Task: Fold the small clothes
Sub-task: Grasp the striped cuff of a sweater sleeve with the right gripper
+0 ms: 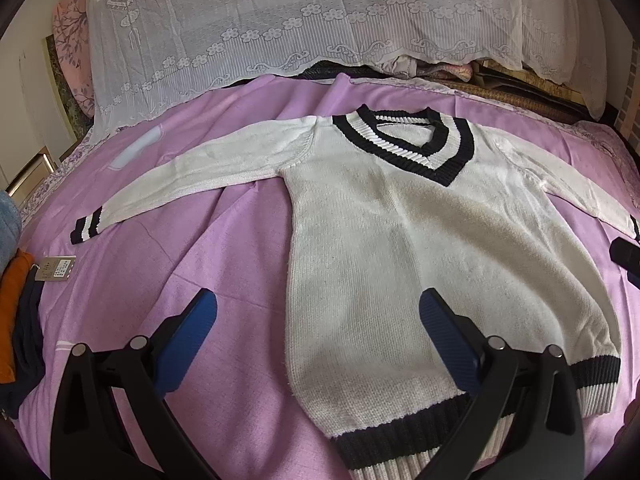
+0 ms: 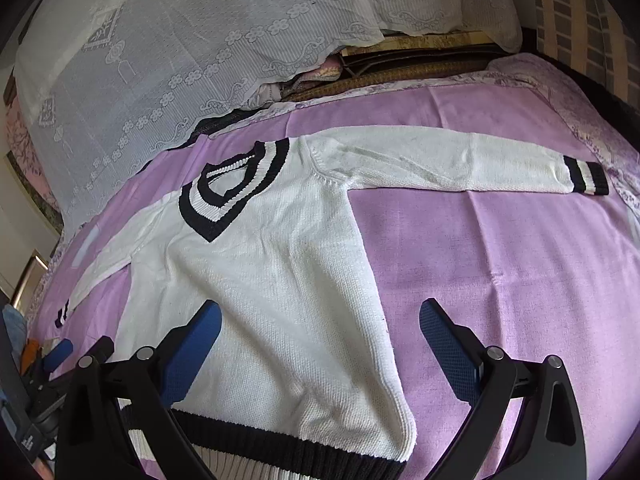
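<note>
Sweater [image 1: 400,248]: one, white knit, laid flat and face up on the purple sheet [image 1: 200,272], neck toward the far end of the bed.
Trim: dark and white V-neck collar [image 1: 404,144]; dark band with white ribbing at the hem [image 1: 400,436], nearest the cameras.
Sleeves: two, both spread outward; left sleeve [image 1: 192,176] ends in a striped cuff [image 1: 86,230]; right sleeve [image 2: 440,164] ends in a striped cuff [image 2: 586,178] near the sheet's edge.
Left gripper [image 1: 318,336]: jaws wide apart, holding nothing; hovers over the sweater's lower left side, one blue finger [image 1: 188,340] above bare sheet, the other over the knit near the hem.
Right gripper [image 2: 320,346]: jaws wide apart, nothing between them; over the sweater's lower right corner, one blue pad above the knit, the other above bare sheet.
Contact: neither gripper appears to touch the fabric, though the hem passes under the arms and cannot be checked there.
Cross view: part of the left gripper shows at the left edge of the right wrist view [image 2: 60,356].
Lace cloth [image 1: 304,20]: one, white with a flower border, draped behind the bed.
Paper tag [image 1: 56,270]: one, lying on the sheet's left side, well apart from the sweater.
Other clothes [image 1: 18,320]: a pile at the left edge, orange and dark pieces; count unclear.
</note>
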`<act>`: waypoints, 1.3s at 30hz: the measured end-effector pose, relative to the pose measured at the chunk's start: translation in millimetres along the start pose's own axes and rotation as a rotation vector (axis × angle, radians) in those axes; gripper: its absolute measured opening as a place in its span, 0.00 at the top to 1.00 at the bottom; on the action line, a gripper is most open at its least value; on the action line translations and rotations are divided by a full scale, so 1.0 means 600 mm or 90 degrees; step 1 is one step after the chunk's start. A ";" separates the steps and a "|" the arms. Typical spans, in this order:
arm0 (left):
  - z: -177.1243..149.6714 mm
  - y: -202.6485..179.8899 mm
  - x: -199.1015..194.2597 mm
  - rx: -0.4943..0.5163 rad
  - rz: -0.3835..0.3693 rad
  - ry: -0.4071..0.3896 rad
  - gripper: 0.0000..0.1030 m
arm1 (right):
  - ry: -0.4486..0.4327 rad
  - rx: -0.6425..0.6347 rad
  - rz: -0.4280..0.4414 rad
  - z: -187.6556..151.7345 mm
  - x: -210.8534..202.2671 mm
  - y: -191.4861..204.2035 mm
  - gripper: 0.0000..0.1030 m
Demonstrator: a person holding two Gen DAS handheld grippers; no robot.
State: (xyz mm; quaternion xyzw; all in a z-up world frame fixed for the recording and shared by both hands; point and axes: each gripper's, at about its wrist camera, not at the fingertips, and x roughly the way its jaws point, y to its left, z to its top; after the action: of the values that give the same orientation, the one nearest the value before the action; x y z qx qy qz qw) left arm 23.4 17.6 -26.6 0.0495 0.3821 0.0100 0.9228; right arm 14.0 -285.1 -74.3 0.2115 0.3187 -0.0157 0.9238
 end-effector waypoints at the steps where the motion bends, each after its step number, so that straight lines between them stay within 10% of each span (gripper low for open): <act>1: -0.002 -0.009 0.001 0.012 -0.001 0.003 0.04 | -0.009 0.034 0.037 0.006 -0.001 -0.025 0.03; 6: -0.016 -0.066 0.001 0.090 -0.002 -0.006 0.04 | -0.052 0.257 0.124 0.038 -0.005 -0.165 0.03; 18: 0.118 -0.352 0.034 0.284 -0.063 -0.033 0.04 | -0.115 0.492 0.112 0.092 -0.024 -0.403 0.10; 28: 0.147 -0.577 0.107 0.399 -0.013 -0.130 0.04 | -0.101 0.614 0.149 0.112 0.059 -0.528 0.92; 33: 0.140 -0.587 0.154 0.394 -0.034 -0.088 0.04 | -0.121 0.607 0.147 0.121 0.060 -0.520 0.89; 39: 0.138 -0.579 0.158 0.396 -0.062 -0.079 0.04 | -0.159 0.579 0.041 0.121 -0.004 -0.498 0.50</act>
State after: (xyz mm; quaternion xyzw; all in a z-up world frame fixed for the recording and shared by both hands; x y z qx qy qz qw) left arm 142.3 -329.9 -69.5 0.3117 0.3115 -0.1545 0.8843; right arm 5.7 -586.4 -135.4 0.6008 0.1592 -0.1505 0.7688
